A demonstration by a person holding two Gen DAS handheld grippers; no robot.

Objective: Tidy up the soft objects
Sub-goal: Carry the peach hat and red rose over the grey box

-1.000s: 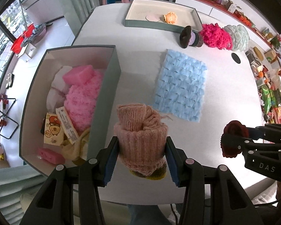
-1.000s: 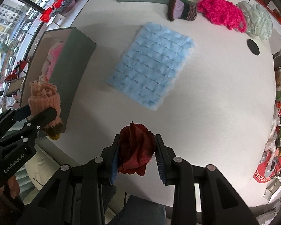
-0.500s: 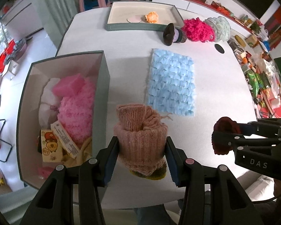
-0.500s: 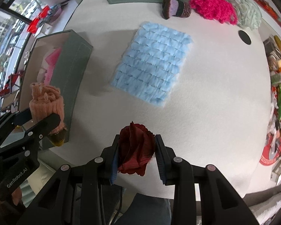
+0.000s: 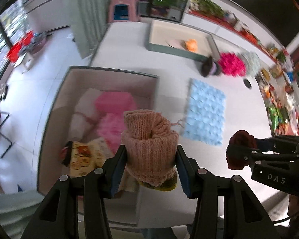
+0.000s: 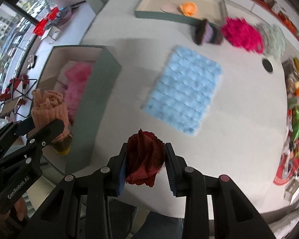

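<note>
My left gripper [image 5: 150,166] is shut on a rolled peach knitted piece [image 5: 149,139] with a yellow-green end, held over the right wall of the grey-green box [image 5: 109,71]. The box holds a pink sponge [image 5: 114,101], a fluffy pink piece [image 5: 109,127] and a printed packet [image 5: 85,157]. My right gripper [image 6: 145,163] is shut on a dark red fabric flower [image 6: 144,159] above the white table [image 6: 239,129] near its front edge. In the right wrist view the left gripper [image 6: 43,127] with the peach knitted piece [image 6: 48,107] hangs beside the box [image 6: 101,87].
A light blue quilted cloth [image 6: 184,85] lies mid-table. At the back stand a shallow tray [image 6: 147,16] with an orange flower [image 6: 188,8], a purple knit roll [image 6: 208,32], a magenta fluffy ball [image 6: 242,33] and a pale green one [image 6: 274,38]. Clutter lines the right edge.
Both grippers moved left with their loads. The peach knit now hangs over the box wall instead of the table. The views are blurred by the motion.
</note>
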